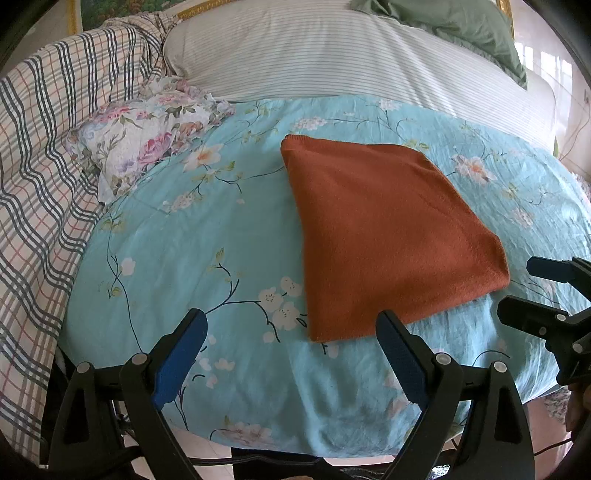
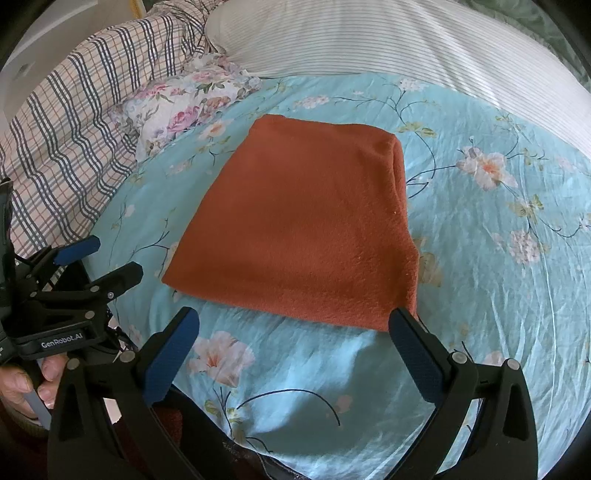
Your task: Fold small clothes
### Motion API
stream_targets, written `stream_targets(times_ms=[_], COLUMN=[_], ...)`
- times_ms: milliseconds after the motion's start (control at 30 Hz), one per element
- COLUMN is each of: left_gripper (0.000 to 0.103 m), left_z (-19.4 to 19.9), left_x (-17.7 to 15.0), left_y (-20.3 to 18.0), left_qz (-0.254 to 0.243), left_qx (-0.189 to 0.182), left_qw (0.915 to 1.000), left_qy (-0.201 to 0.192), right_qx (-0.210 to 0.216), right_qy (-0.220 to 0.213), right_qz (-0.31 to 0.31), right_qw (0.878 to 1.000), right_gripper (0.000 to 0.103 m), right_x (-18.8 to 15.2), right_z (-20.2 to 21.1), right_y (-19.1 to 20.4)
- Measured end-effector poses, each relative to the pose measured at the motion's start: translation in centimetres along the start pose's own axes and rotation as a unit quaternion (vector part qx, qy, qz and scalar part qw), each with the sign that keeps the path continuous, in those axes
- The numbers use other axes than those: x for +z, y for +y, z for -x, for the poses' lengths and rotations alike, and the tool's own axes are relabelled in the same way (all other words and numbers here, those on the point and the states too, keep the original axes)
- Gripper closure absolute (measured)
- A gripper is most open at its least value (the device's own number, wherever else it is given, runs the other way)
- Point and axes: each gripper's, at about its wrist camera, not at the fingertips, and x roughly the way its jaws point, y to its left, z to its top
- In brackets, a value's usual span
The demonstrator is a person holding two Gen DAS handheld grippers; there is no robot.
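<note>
A rust-orange knit garment (image 1: pixel 384 229) lies folded into a flat rectangle on the turquoise floral sheet (image 1: pixel 192 243); it also shows in the right wrist view (image 2: pixel 303 225). My left gripper (image 1: pixel 291 321) is open and empty, just in front of the garment's near edge and a little to its left. My right gripper (image 2: pixel 295 317) is open and empty, its right fingertip (image 2: pixel 400 321) at the garment's near right corner. The right gripper (image 1: pixel 524 291) shows at the right edge of the left wrist view; the left gripper (image 2: pixel 107 258) shows at the left edge of the right wrist view.
A small floral pillow (image 1: pixel 147 136) lies left of the garment. A plaid quilt (image 1: pixel 48 177) is bunched on the left. A striped white pillow (image 1: pixel 332 51) lies behind, with a green pillow (image 1: pixel 454 22) on it. The bed edge (image 1: pixel 295 450) is just below my grippers.
</note>
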Motion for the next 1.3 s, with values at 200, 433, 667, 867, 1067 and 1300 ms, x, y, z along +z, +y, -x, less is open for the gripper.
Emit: stream_targets(times_ms=[200,433,667,867,1067,1300], left_gripper=[0.010,0.010,0.010,0.010,0.010,0.010], left_z=[0.02,-0.42,-0.39,-0.47,-0.57,-0.60], left_x=[-0.07,0.14,0.13,0.24,0.39,0.58], left_y=[0.09,0.25,0.19,0.20,0.21,0.02], left_qz=[-0.002,-0.002,-0.003,-0.004,-0.006,-0.009], left_qx=[0.000,0.000,0.001,0.001,0.002,0.001], left_qw=[1.0000,1.0000,1.0000,1.0000,1.0000,1.0000], left_qy=[0.000,0.001,0.001,0.000,0.000,0.000], right_qx=[0.000,0.001,0.001,0.003,0.003,0.003], right_qy=[0.000,0.000,-0.001,-0.001,-0.001,-0.001], right_qz=[-0.001,-0.001,-0.002,-0.003,-0.003,-0.003], right_qw=[1.000,1.000,1.000,1.000,1.000,1.000], right_gripper=[0.001,0.001,0.001,0.001,0.001,0.001], right_x=[0.01,0.06,0.09,0.19,0.19,0.20], right_z=[-0.05,-0.06,0.00,0.03,0.02,0.03], right_y=[0.12,0.09,0.25,0.31,0.32,0.43])
